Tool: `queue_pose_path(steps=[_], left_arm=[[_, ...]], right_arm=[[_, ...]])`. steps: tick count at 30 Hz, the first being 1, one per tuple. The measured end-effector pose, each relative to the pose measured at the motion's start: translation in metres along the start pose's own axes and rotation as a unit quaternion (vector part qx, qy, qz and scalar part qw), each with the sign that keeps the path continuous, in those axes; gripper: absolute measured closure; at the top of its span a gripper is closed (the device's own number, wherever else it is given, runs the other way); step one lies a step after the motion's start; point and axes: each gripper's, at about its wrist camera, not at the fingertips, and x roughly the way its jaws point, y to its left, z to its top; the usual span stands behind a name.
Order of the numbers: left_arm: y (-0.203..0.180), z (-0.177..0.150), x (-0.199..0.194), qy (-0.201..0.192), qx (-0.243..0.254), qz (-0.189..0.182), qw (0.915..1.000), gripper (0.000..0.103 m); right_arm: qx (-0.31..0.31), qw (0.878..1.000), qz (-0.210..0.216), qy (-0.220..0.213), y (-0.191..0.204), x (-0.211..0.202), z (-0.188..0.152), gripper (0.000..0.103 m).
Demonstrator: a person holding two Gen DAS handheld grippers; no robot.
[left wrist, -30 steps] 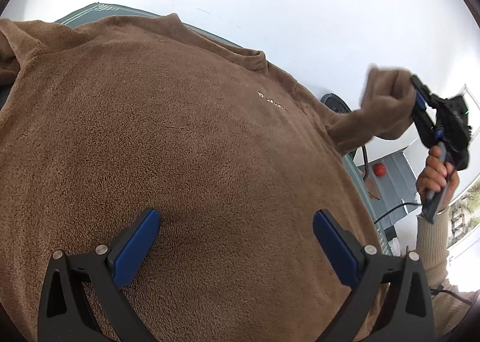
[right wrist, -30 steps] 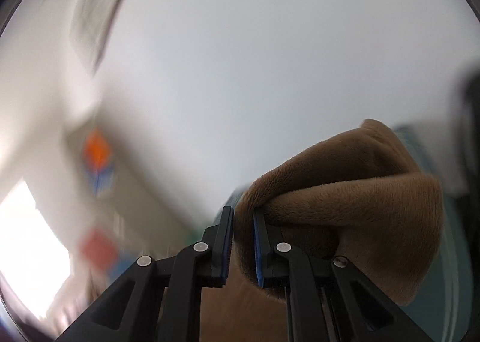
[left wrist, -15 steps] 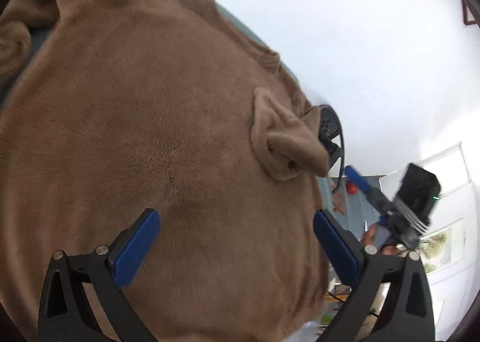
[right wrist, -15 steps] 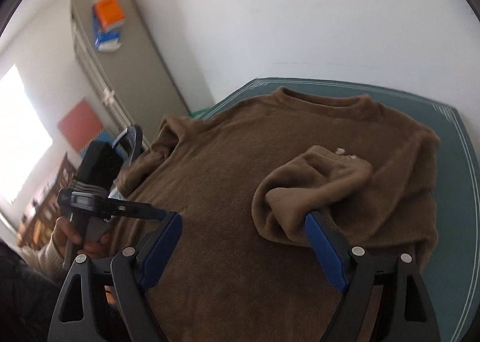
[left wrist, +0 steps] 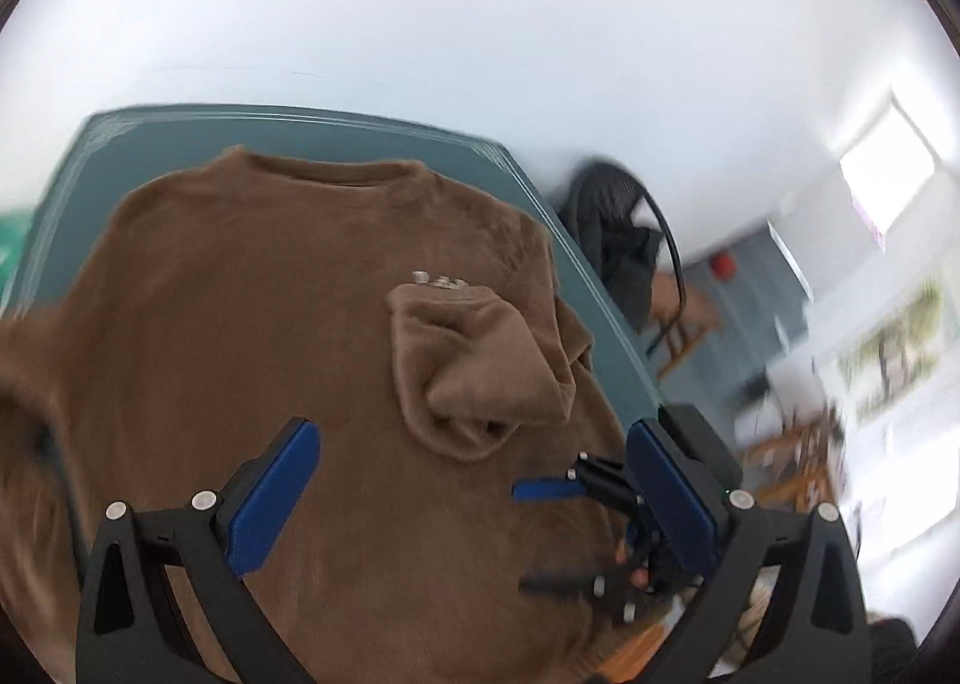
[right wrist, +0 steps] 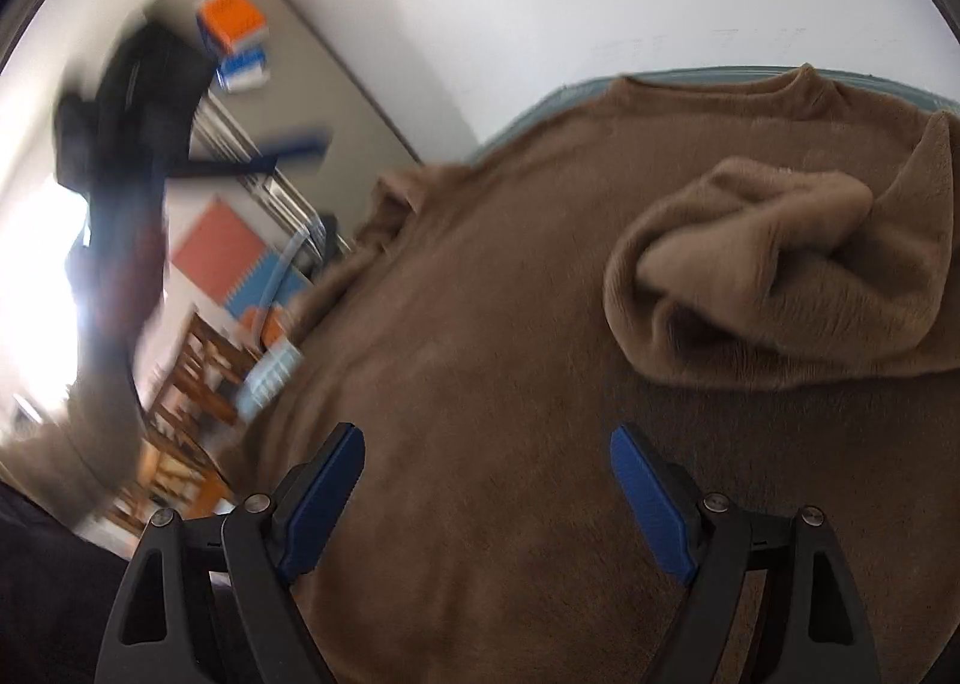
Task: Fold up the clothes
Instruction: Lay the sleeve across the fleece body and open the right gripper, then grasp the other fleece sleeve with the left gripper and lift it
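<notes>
— White walls all round, a grey cabinet [right wrist: 336, 102] off to one side, and under me the teal counter [left wrist: 180, 135]. What's on it?

— The brown sweater [left wrist: 270, 324], lying flat on its back with the collar towards the far wall. Its right sleeve [left wrist: 474, 378] lies folded in over the chest, bunched in a loose lump just below the small white logo [left wrist: 441, 281].

— So which step am I on?

— I judge the first sleeve fold is done and I'm between grips. My right gripper [right wrist: 489, 495] hangs over the lower body of the sweater, fingers spread wide with nothing between them. My left gripper [left wrist: 474, 495] is the same: fingers apart, only cloth far below them.

— And next?

— The other sleeve [right wrist: 390, 192] hangs off the counter's edge on my left side, so I think it wants the same treatment: pinch it near the cuff, lift it and lay it across the chest. The lump on the right could do with flattening too, or the later fold may sit crooked.

— What differs from a second ago?

— Then my right fingers were clamped on the sleeve cuff, holding it up in the air. Now the sleeve rests on the chest and those fingers stand open. My left gripper was low, close over the fabric; it has since risen, so I see the whole sweater and the counter's far edge.
</notes>
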Motion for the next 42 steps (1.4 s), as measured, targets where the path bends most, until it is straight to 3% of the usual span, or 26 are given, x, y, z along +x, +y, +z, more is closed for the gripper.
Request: queue_pose_path(steps=[2,4,9,11,16,20,25,30,31,34,35,37,39,40,42], left_arm=[[0.001,0.019,0.035,0.028,0.029,0.006,0.9992,0.0],[0.012,0.039,0.072,0.056,0.023,0.004,0.9981,0.0],[0.059,0.072,0.139,0.077,-0.074,-0.055,0.9927,0.0],[0.062,0.078,0.155,0.079,-0.078,-0.069,0.9914,0.0],[0.048,0.092,0.181,0.084,-0.01,-0.054,0.9949,0.0],[0.031,0.097,0.202,0.096,0.076,-0.036,0.9918,0.0],[0.018,0.087,0.229,0.135,0.183,-0.014,0.9738,0.0],[-0.002,0.055,0.251,0.174,0.29,0.035,0.9404,0.002],[-0.005,0.053,0.252,0.17,0.301,0.04,0.9376,0.002],[-0.002,0.058,0.253,0.172,0.282,0.042,0.943,0.004],[-0.004,0.057,0.252,0.169,0.286,0.045,0.9423,0.009],[-0.006,0.056,0.246,0.158,0.292,0.055,0.9416,0.032],[-0.008,0.056,0.237,0.147,0.287,0.064,0.9443,0.067],[-0.009,0.057,0.233,0.144,0.279,0.066,0.947,0.074],[-0.01,0.057,0.223,0.127,0.265,0.077,0.9528,0.076]], right_arm=[[-0.012,1.0,-0.013,0.009,0.0,0.008,-0.008,0.017],[-0.007,1.0,-0.01,0.011,-0.006,0.013,-0.013,0.017],[0.045,0.998,0.037,-0.008,-0.027,0.007,-0.015,0.017],[0.057,0.997,0.048,-0.012,-0.033,0.006,-0.016,0.017],[0.05,0.998,0.046,-0.009,-0.029,0.007,-0.016,0.015],[0.053,0.997,0.052,-0.009,-0.029,0.009,-0.016,0.015],[0.054,0.997,0.053,-0.009,-0.027,0.009,-0.016,0.014],[0.055,0.997,0.056,-0.009,-0.029,0.004,-0.017,0.014],[0.055,0.997,0.057,-0.009,-0.03,0.004,-0.017,0.014],[0.055,0.997,0.057,-0.009,-0.03,0.003,-0.017,0.013],[0.055,0.997,0.057,-0.009,-0.03,0.003,-0.017,0.013],[0.055,0.997,0.058,-0.009,-0.031,0.003,-0.017,0.013],[0.055,0.997,0.058,-0.009,-0.031,0.002,-0.017,0.013],[0.056,0.997,0.059,-0.01,-0.031,0.002,-0.017,0.013],[0.056,0.997,0.059,-0.01,-0.032,0.001,-0.017,0.013]])
